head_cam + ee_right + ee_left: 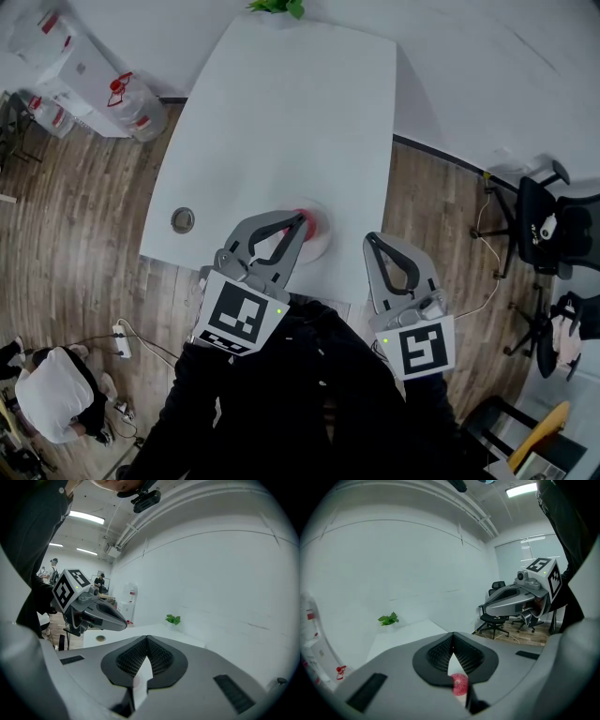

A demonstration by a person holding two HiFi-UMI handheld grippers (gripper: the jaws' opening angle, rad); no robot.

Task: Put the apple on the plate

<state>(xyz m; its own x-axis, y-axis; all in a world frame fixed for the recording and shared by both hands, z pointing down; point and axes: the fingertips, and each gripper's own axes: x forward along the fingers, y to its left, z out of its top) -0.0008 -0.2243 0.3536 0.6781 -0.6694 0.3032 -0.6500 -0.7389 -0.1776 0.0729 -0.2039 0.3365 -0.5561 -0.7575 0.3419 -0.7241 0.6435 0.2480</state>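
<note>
A red apple (307, 218) rests on a white plate (323, 242) near the front edge of the white table (281, 112). My left gripper (300, 218) hangs over the plate and hides most of the apple. Its jaws are shut with nothing between them. In the left gripper view the apple (460, 685) shows through the gap behind the closed tips of the left gripper (453, 633). My right gripper (371, 239) hovers at the table's front right corner, beside the plate. It is shut and empty, and in the right gripper view its tips (147, 637) meet.
A round cable grommet (183, 219) sits in the table at the front left. A green plant (277, 7) stands at the far end. Water bottles (131, 101) stand on the floor at left, office chairs (548, 230) at right. A person (52, 394) crouches at lower left.
</note>
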